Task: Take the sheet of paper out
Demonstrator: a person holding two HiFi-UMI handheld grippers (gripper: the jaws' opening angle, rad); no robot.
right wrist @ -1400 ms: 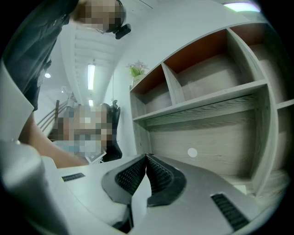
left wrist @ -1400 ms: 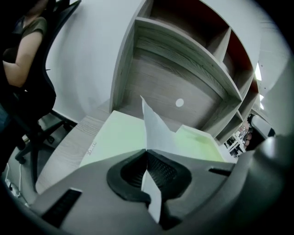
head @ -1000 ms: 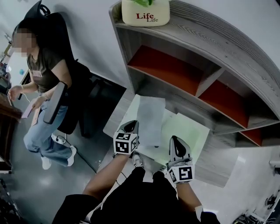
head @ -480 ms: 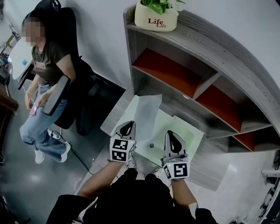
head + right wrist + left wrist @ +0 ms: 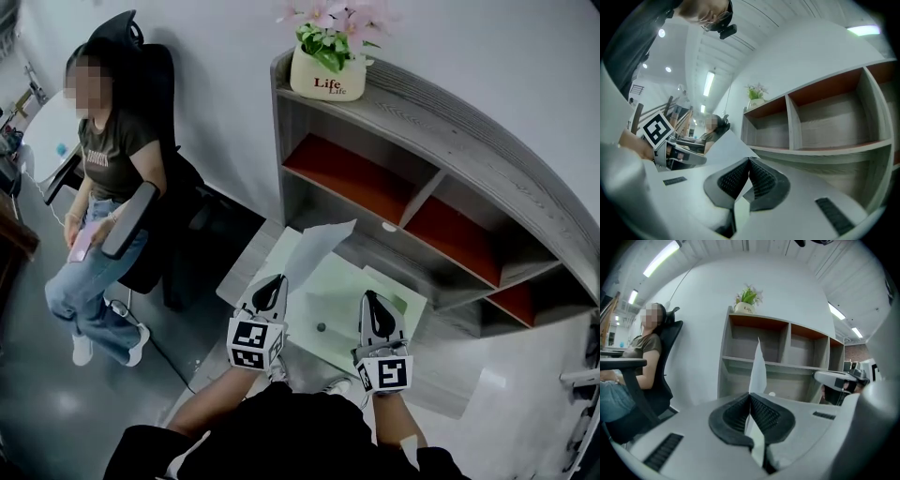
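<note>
A white sheet of paper [image 5: 317, 247] slants up and right from my left gripper [image 5: 272, 284], whose jaws are shut on its lower edge. In the left gripper view the paper [image 5: 758, 367] stands edge-on between the closed pads. A pale green clear folder [image 5: 342, 302] spreads flat below the paper. My right gripper [image 5: 373, 300] is shut on the folder's right part. The right gripper view shows the folder [image 5: 719, 146] running left from the closed pads toward the left gripper [image 5: 677, 154].
A grey shelf unit [image 5: 450, 141] with orange-red compartment floors stands just beyond the grippers, a flower pot [image 5: 327, 75] on top. At the left a person [image 5: 98, 202] sits in a black office chair [image 5: 159, 216]. Grey floor lies below.
Both grippers have risen, the left one more. The paper has come further out of the folder and now leans right. The shelf and seated person have shifted in the head view.
</note>
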